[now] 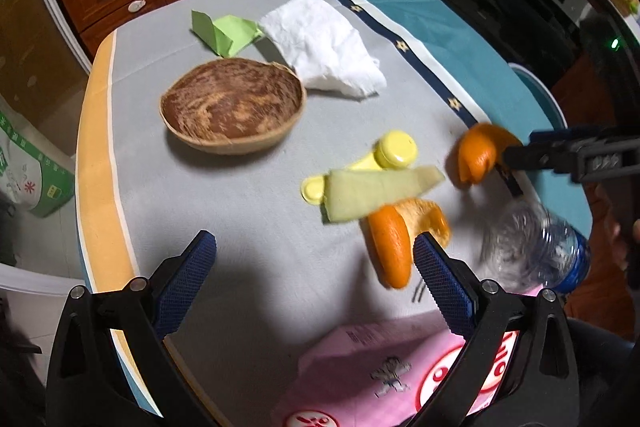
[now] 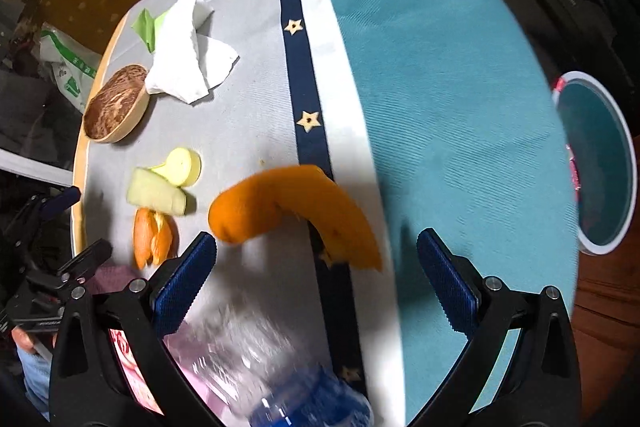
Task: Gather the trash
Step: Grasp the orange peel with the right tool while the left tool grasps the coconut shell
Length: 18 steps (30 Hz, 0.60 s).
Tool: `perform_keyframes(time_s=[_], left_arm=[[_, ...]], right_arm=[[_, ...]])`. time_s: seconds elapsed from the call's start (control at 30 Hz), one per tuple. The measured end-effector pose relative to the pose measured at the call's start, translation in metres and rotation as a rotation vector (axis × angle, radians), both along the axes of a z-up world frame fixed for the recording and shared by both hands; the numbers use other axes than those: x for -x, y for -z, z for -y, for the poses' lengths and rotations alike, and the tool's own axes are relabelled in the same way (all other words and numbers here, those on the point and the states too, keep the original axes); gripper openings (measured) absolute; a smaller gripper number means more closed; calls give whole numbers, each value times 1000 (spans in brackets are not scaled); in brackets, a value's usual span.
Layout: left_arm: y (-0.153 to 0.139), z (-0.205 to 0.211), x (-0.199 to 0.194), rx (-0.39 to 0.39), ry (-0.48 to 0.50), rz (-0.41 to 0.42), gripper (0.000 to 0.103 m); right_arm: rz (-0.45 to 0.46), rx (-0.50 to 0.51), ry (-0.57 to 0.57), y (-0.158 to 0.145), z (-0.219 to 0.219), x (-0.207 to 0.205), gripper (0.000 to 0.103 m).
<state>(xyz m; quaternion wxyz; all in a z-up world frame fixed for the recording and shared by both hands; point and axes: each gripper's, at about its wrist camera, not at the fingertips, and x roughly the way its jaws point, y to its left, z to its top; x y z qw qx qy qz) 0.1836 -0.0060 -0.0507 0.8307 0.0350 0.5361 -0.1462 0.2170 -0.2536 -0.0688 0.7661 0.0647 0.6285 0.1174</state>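
My left gripper [image 1: 316, 267] is open low over the grey cloth, nothing between its fingers. An orange peel [image 1: 390, 247] lies just inside its right fingertip, under a pale melon rind [image 1: 376, 191] and a yellow cap piece [image 1: 396, 149]. My right gripper [image 2: 316, 267] is open too. A second, curved orange peel [image 2: 292, 215] sits just beyond its fingertips on the navy star stripe, blurred. In the left wrist view the right gripper [image 1: 516, 153] comes in from the right, with this peel [image 1: 478, 155] at its tip. A crumpled white tissue [image 1: 324, 47] and folded green paper [image 1: 224, 31] lie at the far side.
A brown coconut-shell bowl [image 1: 232, 107] stands left of centre. A clear plastic bottle [image 1: 532, 247] lies near the front edge beside a pink package [image 1: 380, 367]. A white-rimmed bin with a teal liner [image 2: 600, 163] stands beyond the table's right edge. Wooden drawers are behind.
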Motion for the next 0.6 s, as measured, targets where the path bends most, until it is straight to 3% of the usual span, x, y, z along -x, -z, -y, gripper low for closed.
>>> perform_keyframes(time_s=[0.17, 0.27, 0.3, 0.37, 0.4, 0.47, 0.5, 0.53, 0.6], left_arm=[[-6, -5, -17, 21, -12, 4, 99], [-8, -11, -26, 23, -26, 8, 99], [-7, -12, -28, 27, -29, 4, 99], [-5, -15, -30, 29, -35, -3, 99], [-4, -16, -31, 24, -38, -3, 99], [-3, -19, -32, 20, -41, 0, 99], [-2, -21, -33, 16, -47, 2, 99], [-2, -25, -34, 12, -59, 6, 99], [-1, -33, -39, 17, -81, 4, 99]], right_arm=[[-8, 7, -26, 16, -19, -7, 97], [52, 67, -59, 14, -30, -3, 91], [67, 83, -69, 12, -32, -1, 86], [96, 100, -96, 8, -37, 3, 63], [95, 100, -113, 7, -39, 5, 59], [86, 76, -136, 4, -42, 7, 42], [87, 71, -139, 2, -41, 8, 39], [91, 63, -143, -1, -41, 8, 27], [100, 37, -133, -8, -38, 8, 25]])
